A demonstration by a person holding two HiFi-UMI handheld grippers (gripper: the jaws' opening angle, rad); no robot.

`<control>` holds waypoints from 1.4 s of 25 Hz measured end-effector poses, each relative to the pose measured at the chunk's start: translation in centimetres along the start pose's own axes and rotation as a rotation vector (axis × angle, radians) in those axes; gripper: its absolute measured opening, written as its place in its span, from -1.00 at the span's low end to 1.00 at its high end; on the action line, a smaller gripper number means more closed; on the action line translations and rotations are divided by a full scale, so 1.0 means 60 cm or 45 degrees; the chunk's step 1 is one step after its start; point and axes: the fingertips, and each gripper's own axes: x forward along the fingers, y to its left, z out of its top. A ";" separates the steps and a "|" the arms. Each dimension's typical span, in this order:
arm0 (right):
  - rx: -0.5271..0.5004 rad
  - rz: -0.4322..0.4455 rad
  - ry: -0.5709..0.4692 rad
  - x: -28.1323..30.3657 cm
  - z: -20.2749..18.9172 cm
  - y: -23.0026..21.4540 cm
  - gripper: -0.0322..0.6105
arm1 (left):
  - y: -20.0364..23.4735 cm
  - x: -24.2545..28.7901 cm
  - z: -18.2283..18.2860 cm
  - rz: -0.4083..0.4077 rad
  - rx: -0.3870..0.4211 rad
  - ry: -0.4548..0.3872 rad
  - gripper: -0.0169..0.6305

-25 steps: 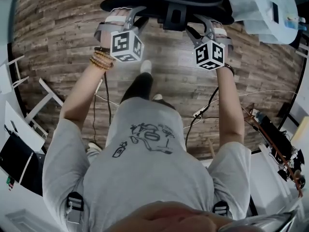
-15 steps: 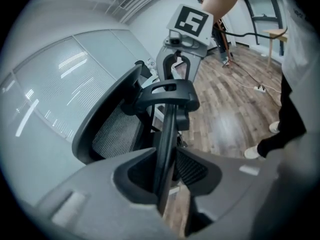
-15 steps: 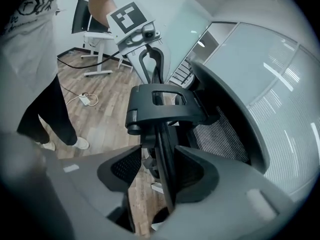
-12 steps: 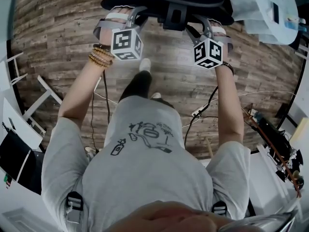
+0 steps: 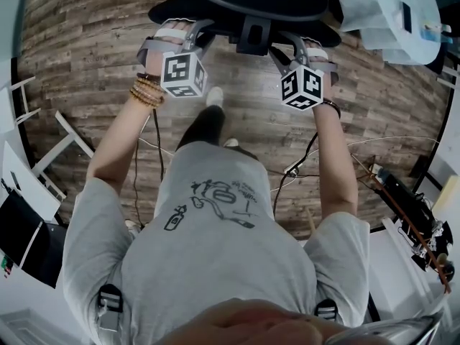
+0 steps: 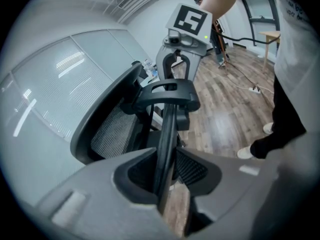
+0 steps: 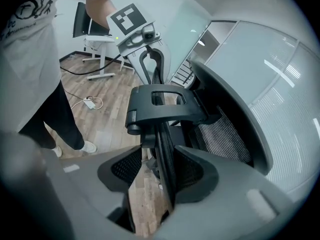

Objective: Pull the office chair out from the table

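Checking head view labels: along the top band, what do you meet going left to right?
left gripper → chair, at its centre back bracket → right gripper → table

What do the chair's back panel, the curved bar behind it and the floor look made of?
Back panel: black mesh fabric, judging by its fine see-through weave.
Bar: dark and matte, likely moulded plastic, possibly coated metal.
Floor: planks with grain and a slight sheen; real wood or laminate, cannot tell.
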 end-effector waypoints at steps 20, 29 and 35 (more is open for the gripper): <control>0.023 0.045 0.004 -0.116 0.029 0.209 -0.28 | -0.196 -0.128 0.037 -0.028 -0.037 0.025 -0.58; 0.037 0.060 0.020 -0.179 0.011 0.294 -0.27 | -0.283 -0.171 0.085 -0.029 -0.044 0.024 -0.59; 0.025 0.055 0.012 -0.219 -0.004 0.341 -0.28 | -0.333 -0.192 0.116 -0.042 -0.088 0.046 -0.58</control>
